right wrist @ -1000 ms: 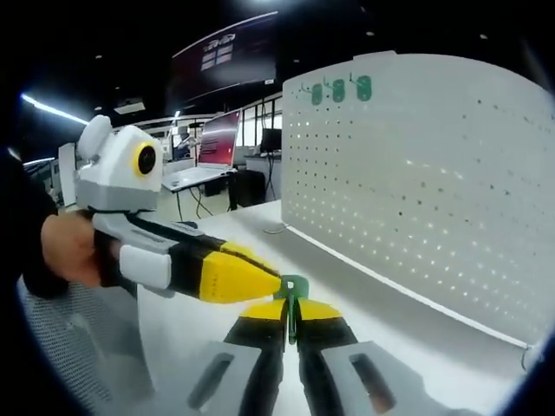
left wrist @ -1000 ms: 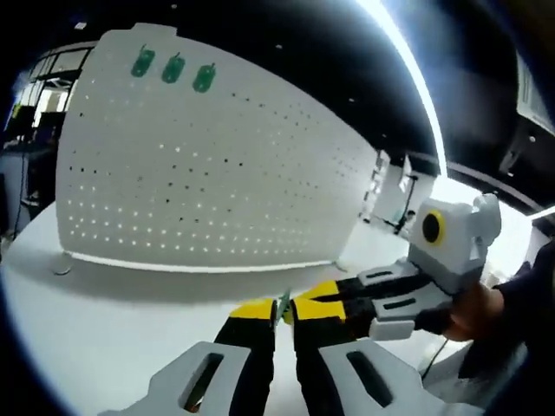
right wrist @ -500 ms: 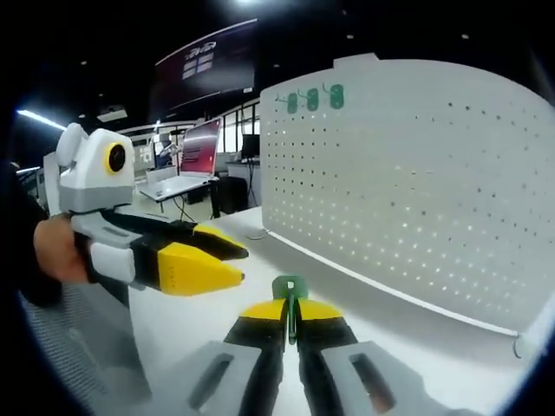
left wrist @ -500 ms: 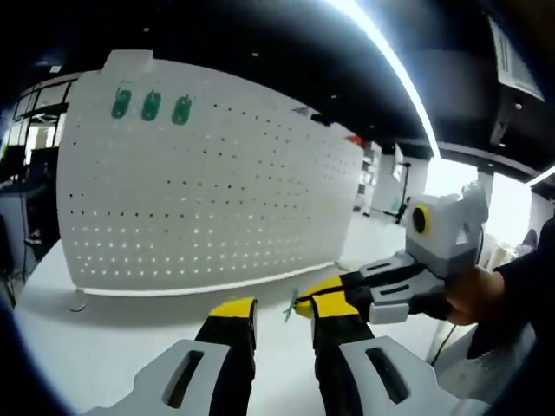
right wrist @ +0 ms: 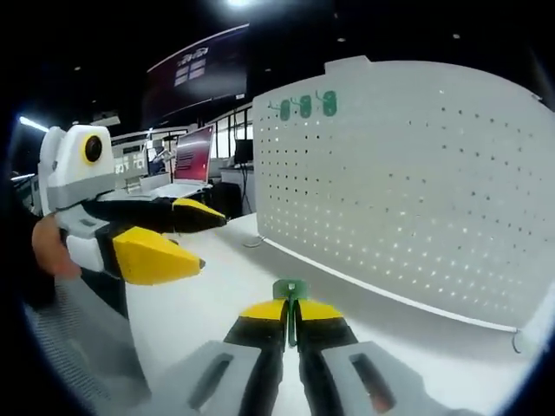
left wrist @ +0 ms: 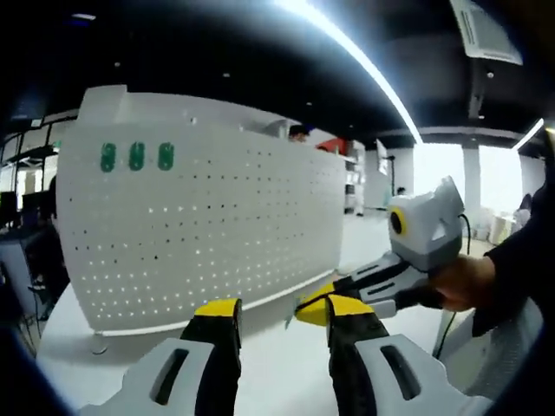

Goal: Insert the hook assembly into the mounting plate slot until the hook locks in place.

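Observation:
A white pegboard mounting plate (left wrist: 199,234) stands upright on the white table (right wrist: 217,295), with three green hooks (left wrist: 136,157) near its top corner. The same board (right wrist: 416,217) and hooks (right wrist: 305,106) appear in the right gripper view. My right gripper (right wrist: 290,305) is shut on a small green hook assembly (right wrist: 290,289), held above the table short of the board. It reaches into the left gripper view from the right (left wrist: 301,308). My left gripper (left wrist: 284,310) is open with nothing between its yellow tips. Its jaws stand apart at the left (right wrist: 212,239), away from the hook.
A hand (left wrist: 460,282) holds the right gripper. A laptop (right wrist: 195,160) sits on a desk behind the left gripper. A small foot or cable (right wrist: 519,342) lies at the board's base. Bare table lies between the grippers and the board.
My left gripper has opened, let go of the green hook and drawn back from the right gripper. The hook stays in the shut right gripper.

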